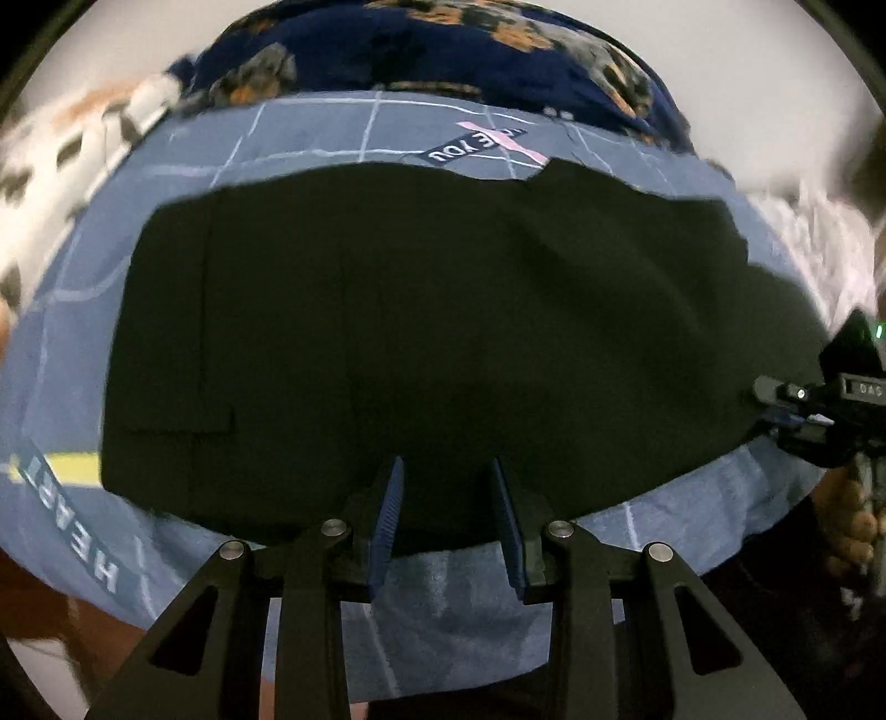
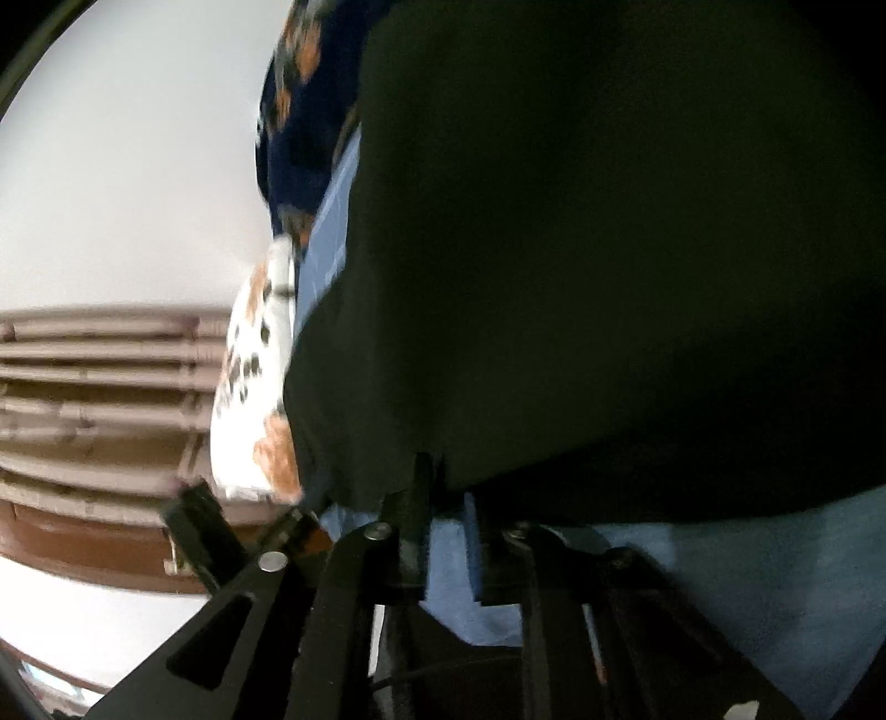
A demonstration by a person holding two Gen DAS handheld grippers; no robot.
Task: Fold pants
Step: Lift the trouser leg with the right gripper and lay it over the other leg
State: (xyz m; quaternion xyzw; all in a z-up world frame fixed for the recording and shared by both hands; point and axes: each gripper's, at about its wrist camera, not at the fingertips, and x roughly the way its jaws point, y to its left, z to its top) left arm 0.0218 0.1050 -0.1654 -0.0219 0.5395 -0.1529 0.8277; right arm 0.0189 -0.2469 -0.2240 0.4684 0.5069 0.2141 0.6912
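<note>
Black pants [image 1: 443, 310] lie folded into a broad flat shape on a blue-grey bedsheet [image 1: 310, 133] with white grid lines. My left gripper [image 1: 447, 471] hovers at the pants' near edge, its blue pads [image 1: 390, 498] apart with nothing between them. At the pants' right edge is my right gripper [image 1: 781, 407]. In the right wrist view the pants [image 2: 609, 249] fill most of the frame. There the right gripper [image 2: 448, 482] has its fingertips at the cloth's near edge. A narrow gap between them shows the sheet [image 2: 747, 581].
A dark blue floral blanket [image 1: 443, 50] is bunched along the far side of the bed. A white spotted pillow [image 1: 83, 138] lies at the far left. A person's hand [image 1: 853, 515] holds the right gripper. Brown wooden slats [image 2: 94, 387] stand beyond the bed.
</note>
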